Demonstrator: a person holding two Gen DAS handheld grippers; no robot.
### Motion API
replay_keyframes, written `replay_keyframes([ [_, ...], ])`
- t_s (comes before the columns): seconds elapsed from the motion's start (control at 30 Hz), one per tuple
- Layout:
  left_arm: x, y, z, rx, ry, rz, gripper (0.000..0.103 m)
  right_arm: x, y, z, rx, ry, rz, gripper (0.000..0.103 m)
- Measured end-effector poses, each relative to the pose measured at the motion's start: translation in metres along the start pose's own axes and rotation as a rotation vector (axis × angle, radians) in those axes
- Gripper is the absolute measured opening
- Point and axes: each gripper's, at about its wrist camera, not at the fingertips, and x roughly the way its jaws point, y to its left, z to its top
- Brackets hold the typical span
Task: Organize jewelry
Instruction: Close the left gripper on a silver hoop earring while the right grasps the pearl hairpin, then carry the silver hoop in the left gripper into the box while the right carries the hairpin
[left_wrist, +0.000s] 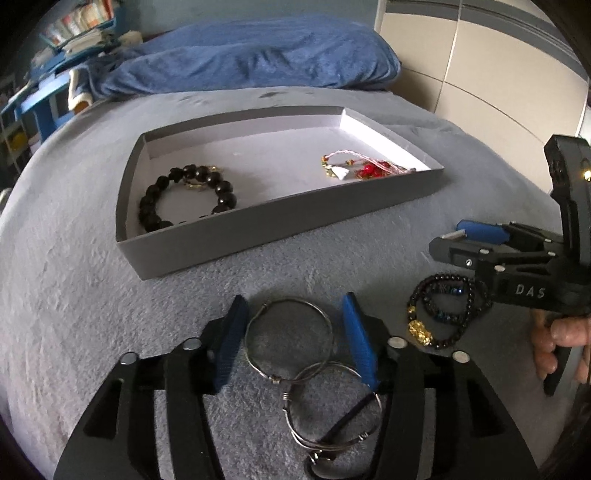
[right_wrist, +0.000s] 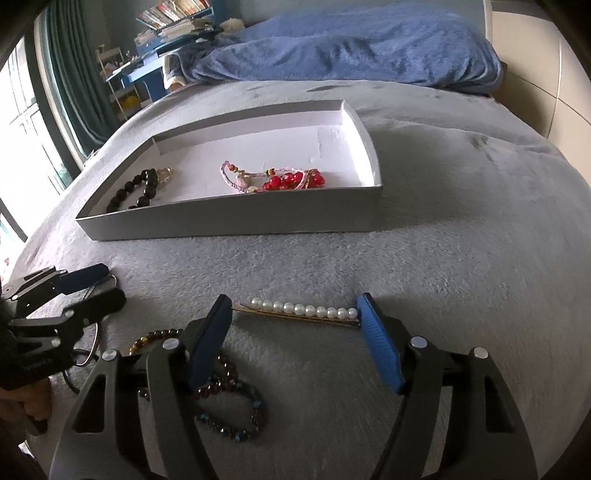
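Note:
My left gripper (left_wrist: 295, 332) hangs open over the grey bed cover, its blue pads either side of a silver bangle (left_wrist: 290, 338) linked to a second ring (left_wrist: 332, 398). My right gripper (right_wrist: 295, 325) is open too, and a pearl hair pin (right_wrist: 303, 312) lies across the gap between its tips. Dark beaded bracelets (right_wrist: 229, 406) rest under its left finger; in the left wrist view these bracelets (left_wrist: 443, 314) show a gold charm. The grey tray (left_wrist: 280, 221) (right_wrist: 229, 218) holds a black bead bracelet (left_wrist: 188, 199) (right_wrist: 136, 188) and a red-bead cord piece (left_wrist: 362, 170) (right_wrist: 288, 179).
Each gripper shows in the other's view: the right gripper (left_wrist: 450, 242) with a hand (left_wrist: 554, 343) on its grip, the left gripper (right_wrist: 103, 288) at the left edge. A blue blanket (right_wrist: 351, 48) lies behind the tray. A window and curtain (right_wrist: 70, 92) stand left.

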Motion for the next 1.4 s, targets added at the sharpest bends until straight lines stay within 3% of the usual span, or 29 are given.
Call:
replay_keyframes([
  [0.37,-0.004,-0.006,-0.006,0.035,0.013,0.027,0.061,-0.004,-0.005,-0.002,0.024,-0.010,0.010,0.069],
  [0.43,-0.006,-0.005,-0.008,0.031,0.012,0.024,0.047,-0.004,-0.005,-0.002,0.025,-0.011,0.012,0.069],
  [0.5,-0.008,-0.004,-0.009,0.029,0.004,0.014,0.047,-0.004,-0.005,-0.002,0.025,-0.015,0.016,0.069],
  [0.87,-0.033,0.005,0.002,-0.009,-0.099,-0.035,0.047,-0.021,-0.001,0.000,0.011,-0.083,0.062,0.069],
  [1.4,-0.057,0.021,0.046,-0.037,-0.226,-0.024,0.047,-0.049,0.013,0.034,-0.046,-0.198,0.104,0.069],
])
